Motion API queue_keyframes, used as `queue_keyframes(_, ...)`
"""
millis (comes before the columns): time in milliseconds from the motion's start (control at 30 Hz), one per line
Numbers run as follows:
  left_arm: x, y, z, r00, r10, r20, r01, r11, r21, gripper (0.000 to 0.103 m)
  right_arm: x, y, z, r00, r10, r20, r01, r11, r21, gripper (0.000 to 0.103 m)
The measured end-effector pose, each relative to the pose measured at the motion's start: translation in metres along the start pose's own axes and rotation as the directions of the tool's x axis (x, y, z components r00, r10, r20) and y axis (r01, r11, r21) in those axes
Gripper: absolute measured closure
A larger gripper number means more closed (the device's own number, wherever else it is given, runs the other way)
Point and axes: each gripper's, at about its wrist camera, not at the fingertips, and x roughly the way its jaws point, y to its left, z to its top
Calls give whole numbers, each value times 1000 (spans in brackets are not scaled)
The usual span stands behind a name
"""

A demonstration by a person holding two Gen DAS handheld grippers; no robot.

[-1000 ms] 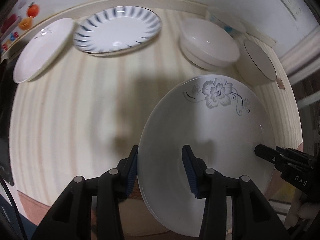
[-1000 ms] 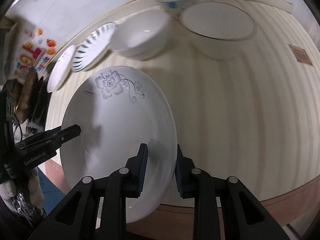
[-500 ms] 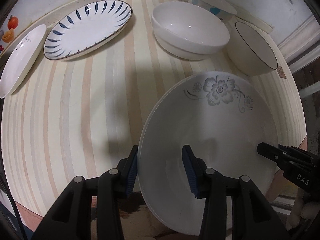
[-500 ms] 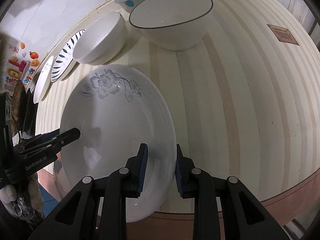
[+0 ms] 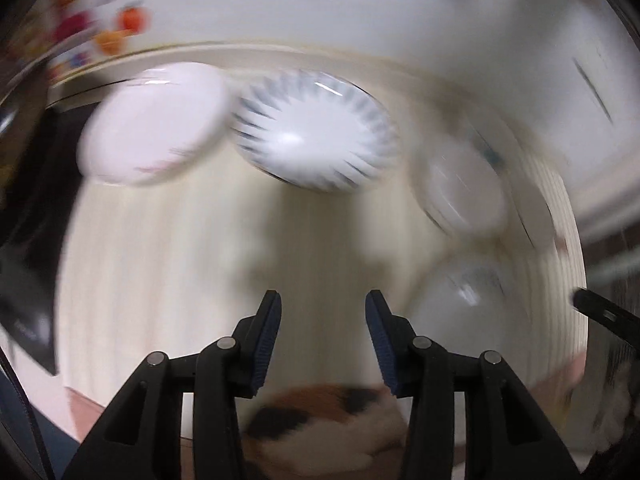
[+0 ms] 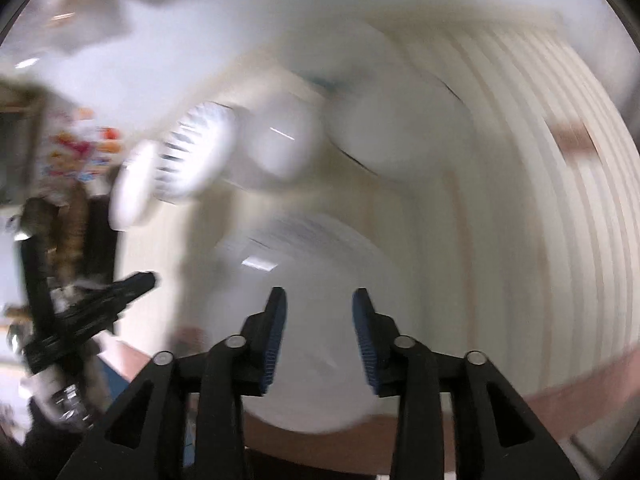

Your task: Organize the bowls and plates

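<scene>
Both views are motion-blurred. The white flower plate [image 6: 316, 320] lies on the striped table near its front edge, also at the right in the left wrist view [image 5: 468, 304]. My right gripper [image 6: 319, 320] is open above it, holding nothing. My left gripper [image 5: 322, 324] is open and empty over bare table, left of the plate. At the back stand a white plate [image 5: 152, 136], a blue-striped plate [image 5: 316, 136] and a white bowl [image 5: 460, 192]. A black-rimmed bowl [image 6: 392, 132] sits at the back in the right wrist view.
The striped table [image 5: 160, 280] has a brown front edge [image 6: 580, 388]. The wall rises behind the dishes. A calico cat [image 5: 320, 420] is below the table edge under my left gripper. The other gripper's tip [image 5: 600, 312] shows at the right.
Both grippers have opened and let go of the flower plate, which now rests on the table. My left gripper has swung left away from it. Both cameras are moving fast.
</scene>
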Motion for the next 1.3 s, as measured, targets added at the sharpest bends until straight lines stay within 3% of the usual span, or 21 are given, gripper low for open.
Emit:
queue_keyframes(67, -2, 39, 21, 999, 34, 22, -32, 995, -91, 61, 9, 48, 27, 996, 85, 7, -84, 992, -94, 49)
queue_keyframes(133, 4, 77, 36, 998, 63, 30, -56, 980, -193, 61, 34, 95, 57, 989, 149, -10, -148, 969, -196, 48)
queue_keyframes(233, 14, 120, 54, 995, 89, 38, -73, 947, -312, 61, 95, 159, 102, 990, 137, -25, -137, 924, -357, 48)
queue_keyframes(333, 25, 157, 70, 992, 120, 43, -93, 911, -402, 61, 163, 207, 145, 991, 117, -70, -136, 886, -443, 48)
queue_keyframes(500, 48, 191, 86, 987, 157, 26, -124, 864, -488, 61, 260, 266, 201, 987, 85, -135, -143, 847, -512, 48)
queue_keyframes(700, 76, 221, 97, 985, 171, -4, -147, 836, -529, 61, 335, 299, 220, 981, 18, -191, -128, 806, -578, 51)
queue_keyframes(800, 86, 226, 99, 984, 177, 6, -145, 829, -540, 62, 360, 306, 224, 979, 2, -205, -129, 784, -607, 64)
queue_keyframes(867, 88, 228, 99, 981, 189, 28, -144, 827, -543, 64, 372, 310, 226, 978, 12, -209, -142, 773, -618, 80)
queue_keyframes(1167, 82, 225, 87, 975, 213, 57, -148, 824, -547, 66, 370, 307, 225, 981, 44, -190, -156, 764, -626, 80)
queue_keyframes(1300, 73, 214, 77, 977, 204, 63, -138, 831, -539, 66, 352, 309, 216, 985, 46, -167, -145, 742, -655, 80)
